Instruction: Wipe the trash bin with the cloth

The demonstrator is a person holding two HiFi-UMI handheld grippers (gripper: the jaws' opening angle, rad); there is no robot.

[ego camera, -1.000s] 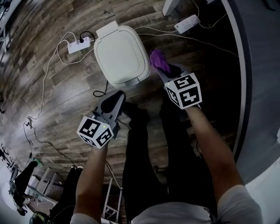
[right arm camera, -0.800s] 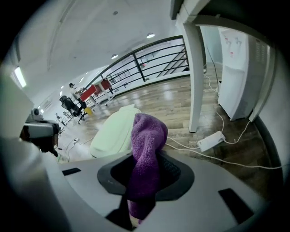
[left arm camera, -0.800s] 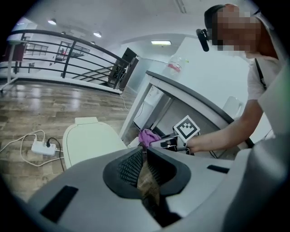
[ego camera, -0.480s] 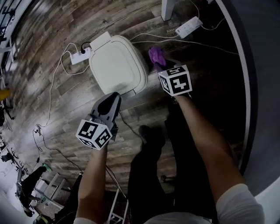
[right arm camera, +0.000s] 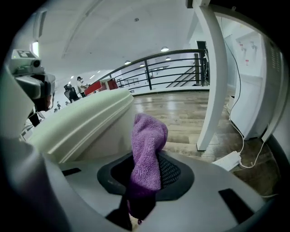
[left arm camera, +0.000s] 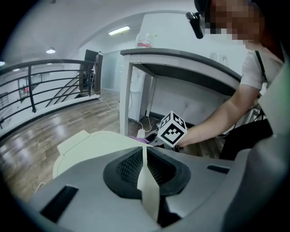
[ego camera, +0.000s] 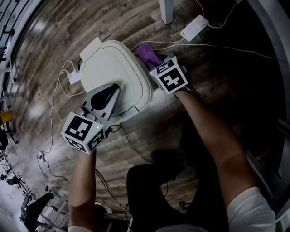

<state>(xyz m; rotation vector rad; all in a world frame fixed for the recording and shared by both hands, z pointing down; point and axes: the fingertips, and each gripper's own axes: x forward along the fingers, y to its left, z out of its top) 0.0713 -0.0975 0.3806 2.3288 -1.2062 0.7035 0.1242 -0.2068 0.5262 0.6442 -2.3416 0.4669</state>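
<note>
A cream trash bin (ego camera: pixel 113 72) with a closed lid stands on the wooden floor; its lid also shows in the left gripper view (left arm camera: pixel 97 140) and its side in the right gripper view (right arm camera: pixel 86 122). My left gripper (ego camera: pixel 110 90) is shut and empty, its tips over the lid's near part. My right gripper (ego camera: pixel 154 61) is shut on a purple cloth (ego camera: pixel 147 53), held at the bin's right side. The cloth (right arm camera: pixel 147 154) sticks up from between the jaws, close beside the bin's wall.
Two white power strips (ego camera: pixel 194 27) (ego camera: pixel 73 77) and their cables lie on the floor around the bin. A white table leg (ego camera: pixel 166 11) stands just behind it. A dark railing (right arm camera: pixel 172 72) runs along the far edge of the floor.
Both grippers have come down and closer to the bin. The left one now hangs over the lid, and the right one has carried the cloth to the bin's right side.
</note>
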